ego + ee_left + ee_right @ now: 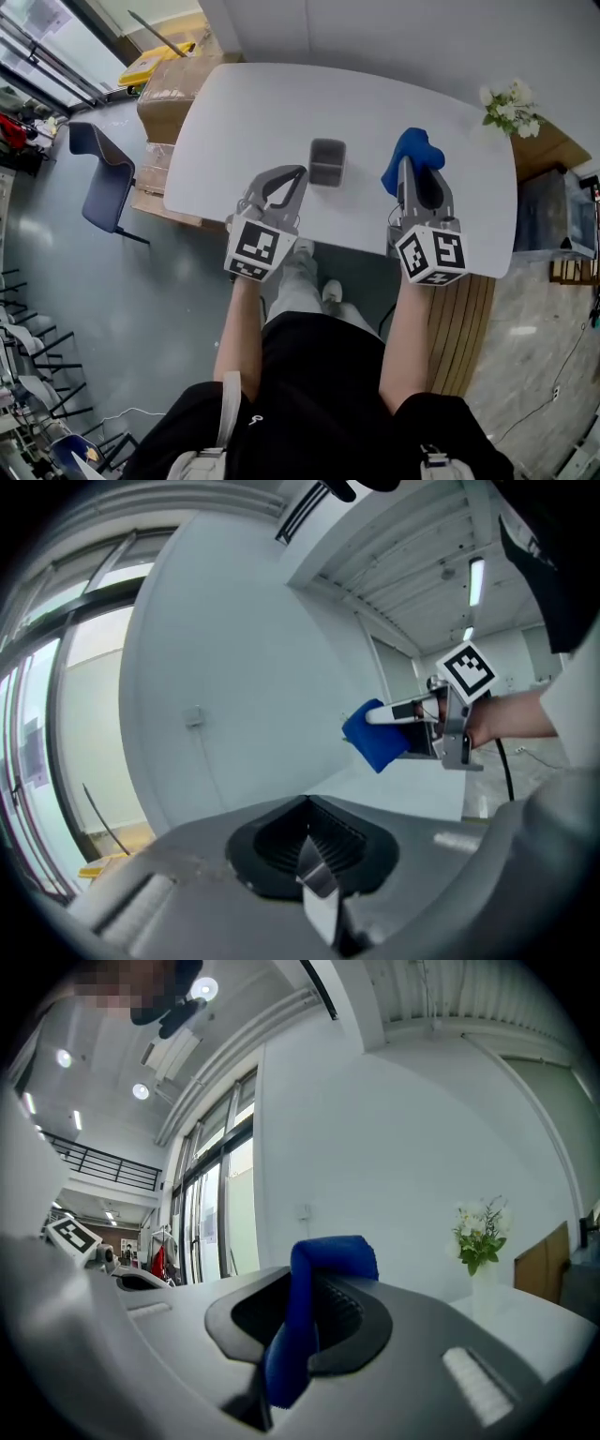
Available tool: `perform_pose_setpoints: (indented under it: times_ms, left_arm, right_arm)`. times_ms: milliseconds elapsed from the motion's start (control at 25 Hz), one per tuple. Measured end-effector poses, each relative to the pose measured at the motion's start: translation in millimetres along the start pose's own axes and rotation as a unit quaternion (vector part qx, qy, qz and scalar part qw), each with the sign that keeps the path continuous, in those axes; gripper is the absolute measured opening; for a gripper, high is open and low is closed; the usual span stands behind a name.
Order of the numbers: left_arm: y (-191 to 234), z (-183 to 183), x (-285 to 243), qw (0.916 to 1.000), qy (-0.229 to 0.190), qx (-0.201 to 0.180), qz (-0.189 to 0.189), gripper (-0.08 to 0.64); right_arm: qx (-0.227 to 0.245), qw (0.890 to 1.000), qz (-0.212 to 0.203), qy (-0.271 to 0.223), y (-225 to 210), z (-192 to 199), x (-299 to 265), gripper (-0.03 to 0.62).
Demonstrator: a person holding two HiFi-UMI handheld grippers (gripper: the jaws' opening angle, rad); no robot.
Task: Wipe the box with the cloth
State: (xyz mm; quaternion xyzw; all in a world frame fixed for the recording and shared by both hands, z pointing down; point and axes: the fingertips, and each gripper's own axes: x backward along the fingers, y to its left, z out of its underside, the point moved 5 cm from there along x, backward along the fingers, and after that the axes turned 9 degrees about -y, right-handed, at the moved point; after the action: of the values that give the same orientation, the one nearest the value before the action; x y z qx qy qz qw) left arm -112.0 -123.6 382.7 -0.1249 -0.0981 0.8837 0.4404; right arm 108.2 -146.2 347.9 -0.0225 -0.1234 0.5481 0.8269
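Left tongs are pressed together with nothing between them; the left gripper view shows the tips meeting on empty air. Right tongs are pinching a soft blue fabric cloth, which is folded between the pads and bunches out beyond the tips.

**Location of the work item.** A small dark grey open-topped rectangular box stands upright on the white rounded tabletop, near the front edge and between the two tongs. The left tongs point at it from just beside its left wall; contact cannot be confirmed. The right tongs and the cloth are off to its right, apart from it and raised above the tabletop.

**Handling characteristics (assessment).**
- The box appears light, stiff and thin-walled. On the smooth tabletop it is likely to slide or tip under wiping pressure.
- Recommended hold: one side wall at the rim, taken with the left tongs, leaving the other faces free.
- The cloth is limp and compressible. Enough fabric projects past the tips to serve as the wiping face, so the present pinch point appears adequate.
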Motion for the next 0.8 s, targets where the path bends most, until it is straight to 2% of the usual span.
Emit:
perform_pose_setpoints:
  times_ms: [160, 480, 680, 800]
  left_arm:
    - [-9, 24, -22, 0.9965, 0.057, -0.047, 0.040, 0.000]
    - [-18, 58, -57, 0.9838, 0.118, -0.085, 0.105, 0.002]
    - [-19, 84, -73, 0.9738, 0.154, -0.099, 0.136, 0.032]
    - [-19, 101, -84, 0.9649, 0.178, -0.116, 0.154, 0.061]
  right_arm:
    - [-0.005, 1.000, 0.011, 0.005, -13, 8, -1, 0.057]
    - [-0.012, 0.999, 0.035, 0.023, -33, 30, -7, 0.057]
    - [-0.010, 0.999, 0.034, 0.037, -33, 43, -16, 0.057]
    - [-0.010, 0.998, 0.037, 0.045, -36, 50, -22, 0.057]
